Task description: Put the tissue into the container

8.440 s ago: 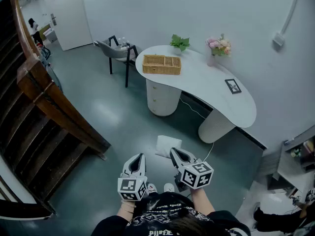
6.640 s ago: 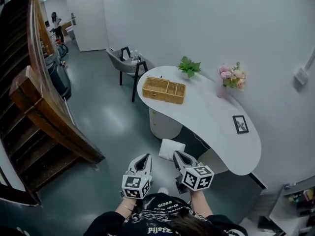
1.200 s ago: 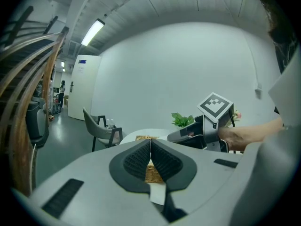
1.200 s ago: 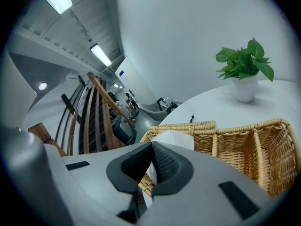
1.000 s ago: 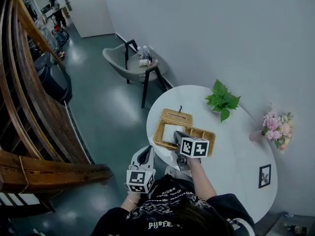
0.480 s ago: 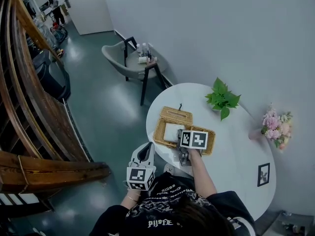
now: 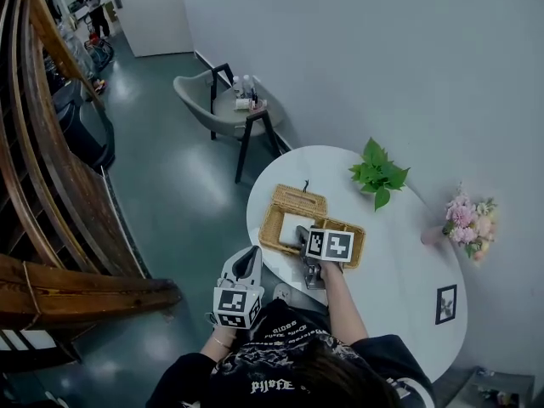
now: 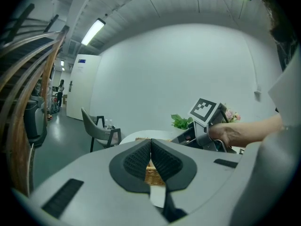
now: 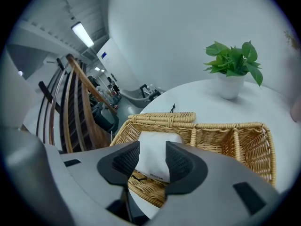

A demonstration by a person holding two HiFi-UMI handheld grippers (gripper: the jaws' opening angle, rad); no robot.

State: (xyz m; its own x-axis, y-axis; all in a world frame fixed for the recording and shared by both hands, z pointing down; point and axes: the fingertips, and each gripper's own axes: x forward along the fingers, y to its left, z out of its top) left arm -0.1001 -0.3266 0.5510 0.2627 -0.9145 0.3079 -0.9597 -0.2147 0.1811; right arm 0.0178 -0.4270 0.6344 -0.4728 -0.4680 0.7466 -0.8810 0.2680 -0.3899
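While its jaws are opening, right gripper (image 9: 151, 149) grips nothing | tissue (image 9: 157, 147) lies between the jaws, in end compartment of wicker container (image 9: 235, 142) | left gripper (image 8: 150, 146) pressed together, empty.

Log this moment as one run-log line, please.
right claw: opening, tissue loose between jaws | tissue: in wicker basket | left claw: shut, empty

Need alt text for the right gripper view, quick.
The right gripper is opening its jaws, with a white tissue pack between them, lying in the left-hand compartment of a wicker basket. The basket sits on a white table with a potted plant behind it.
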